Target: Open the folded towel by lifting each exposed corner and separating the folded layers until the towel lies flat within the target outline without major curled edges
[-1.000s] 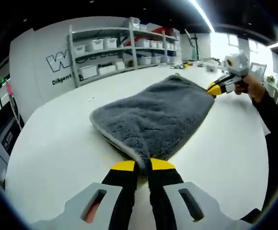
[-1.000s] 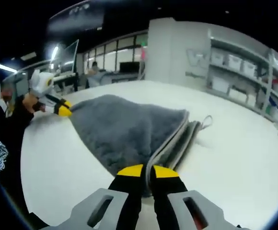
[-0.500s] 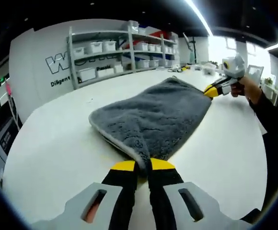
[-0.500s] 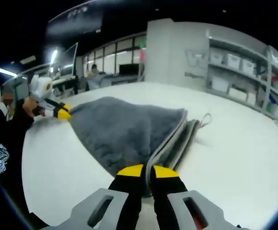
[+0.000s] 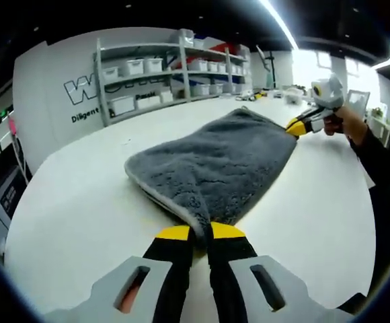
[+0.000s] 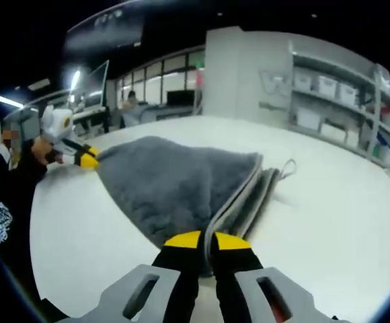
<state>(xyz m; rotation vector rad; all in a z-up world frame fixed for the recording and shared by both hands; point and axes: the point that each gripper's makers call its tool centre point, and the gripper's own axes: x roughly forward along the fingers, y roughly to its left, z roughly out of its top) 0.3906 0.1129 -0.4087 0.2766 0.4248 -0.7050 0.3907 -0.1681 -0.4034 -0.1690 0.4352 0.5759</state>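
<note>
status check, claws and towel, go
Left claw shut on towel corner. Right claw shut on opposite corner. Towel still folded, layers stacked, on white table. Nothing in the way.

On the white wall (image 5: 54, 81) behind the shelving (image 5: 175, 67), in the left gripper view, a large outlined "W" is seen, cut off by the shelf upright. Below it, in smaller dark letters, "Diligent" is read. In the right gripper view the same wall lettering is too blurred to be read.
</note>
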